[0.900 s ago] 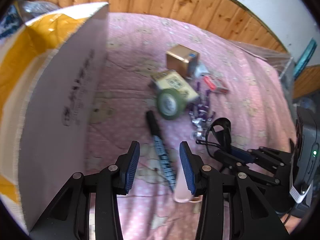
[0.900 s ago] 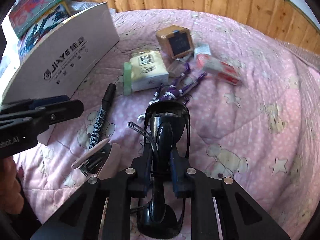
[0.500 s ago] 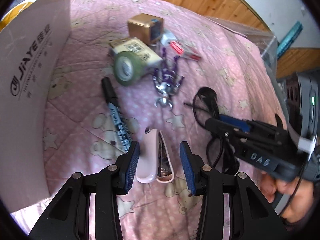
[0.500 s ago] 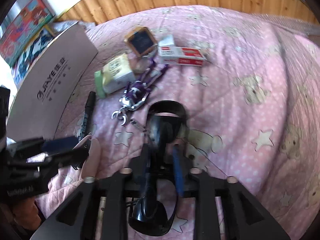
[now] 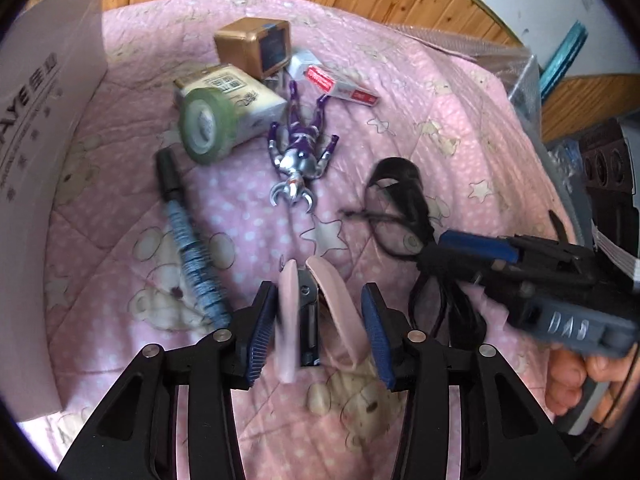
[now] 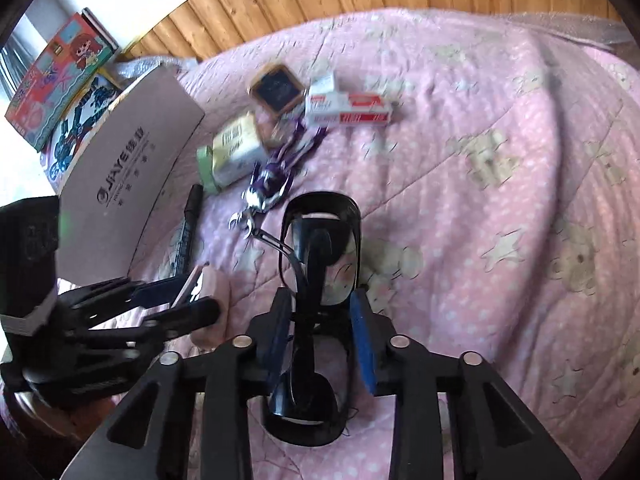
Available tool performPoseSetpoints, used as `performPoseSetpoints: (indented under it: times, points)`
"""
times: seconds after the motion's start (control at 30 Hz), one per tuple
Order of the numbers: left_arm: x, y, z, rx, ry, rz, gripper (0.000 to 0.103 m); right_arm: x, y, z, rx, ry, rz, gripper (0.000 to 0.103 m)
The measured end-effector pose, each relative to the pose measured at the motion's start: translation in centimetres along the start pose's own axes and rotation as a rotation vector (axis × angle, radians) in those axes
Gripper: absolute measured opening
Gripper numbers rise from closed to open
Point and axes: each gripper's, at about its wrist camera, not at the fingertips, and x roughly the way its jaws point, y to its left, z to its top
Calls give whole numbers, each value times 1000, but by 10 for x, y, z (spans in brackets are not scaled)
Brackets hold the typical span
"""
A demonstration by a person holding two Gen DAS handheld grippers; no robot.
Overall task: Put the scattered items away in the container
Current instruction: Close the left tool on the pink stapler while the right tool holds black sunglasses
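1. Left wrist view: left gripper [image 5: 320, 328] spread wide, both blue pads [image 5: 262, 330] flanking a pink stapler [image 5: 316, 312] lying hinged open on the pink quilt [image 5: 460, 120]; left pad just beside the stapler's left arm, contact impossible to judge through blur.
2. Same view, right side: right gripper [image 5: 476, 242] reaching in from the edge, held by a hand [image 5: 580, 376], fingers lying over black sunglasses [image 5: 404, 216]; opening not readable from here.
3. Same view, counted: one black marker [image 5: 188, 236] left of the stapler, one purple toy figure [image 5: 300, 152], one roll of green tape [image 5: 206, 124] leaning against one cream packet [image 5: 240, 92], one gold box [image 5: 256, 46], one red-and-white carton [image 5: 340, 84], one white cardboard box [image 5: 44, 160] standing at the left edge.
4. Right wrist view: right gripper [image 6: 322, 332] parted around the sunglasses [image 6: 320, 280], the folded frame between the pads [image 6: 362, 340]; no squeeze visible, a gap on the right side.
5. Same view: left gripper [image 6: 188, 296] at lower left, spread around the stapler [image 6: 200, 284].
6. Same view, counted: one marker [image 6: 188, 224], one toy figure [image 6: 276, 172], one packet [image 6: 236, 148], one gold box [image 6: 276, 88], one carton [image 6: 348, 110], one cardboard box [image 6: 132, 184] beside the scattered things, none of them inside it.
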Motion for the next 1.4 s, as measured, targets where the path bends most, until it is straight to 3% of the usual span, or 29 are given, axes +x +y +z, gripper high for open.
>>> performPoseSetpoints:
  times: [0.07,0.17,0.23,0.67,0.7,0.73,0.77,0.87,0.93,1.03,1.27,1.4]
  points:
    - [3,-8,2,38,-11,31,49,14,3,-2,-26,37,-26,43]
    - [6,-12,1,71,-26,60,48,16,8,-1,-73,19,-58,40]
    - [4,-12,-1,86,-35,75,43,15,4,0,-58,18,-44,39]
    - [-42,11,-2,-28,-153,49,34,-5,4,0,-30,-47,-14,38]
    - [-47,12,-3,-35,-159,53,30,-8,8,-5,-32,-50,-10,38]
    - [-51,13,-4,-41,-164,54,15,-8,9,-4,-33,-51,-7,38]
    - [-55,14,-5,-45,-167,50,14,-9,11,-5,-36,-53,-4,38]
    - [-56,15,-9,-46,-154,31,15,-7,22,-3,-47,-54,0,38]
    - [-45,13,-17,-39,-109,31,36,-11,25,-5,-55,-49,3,38]
    - [-27,8,-29,-11,-83,77,47,-7,26,-9,-59,-33,0,39]
    - [-6,-9,-26,72,-122,135,53,3,14,-17,-40,5,-17,39]
    - [-1,-6,-20,84,-146,157,43,11,11,-19,-39,25,-19,39]
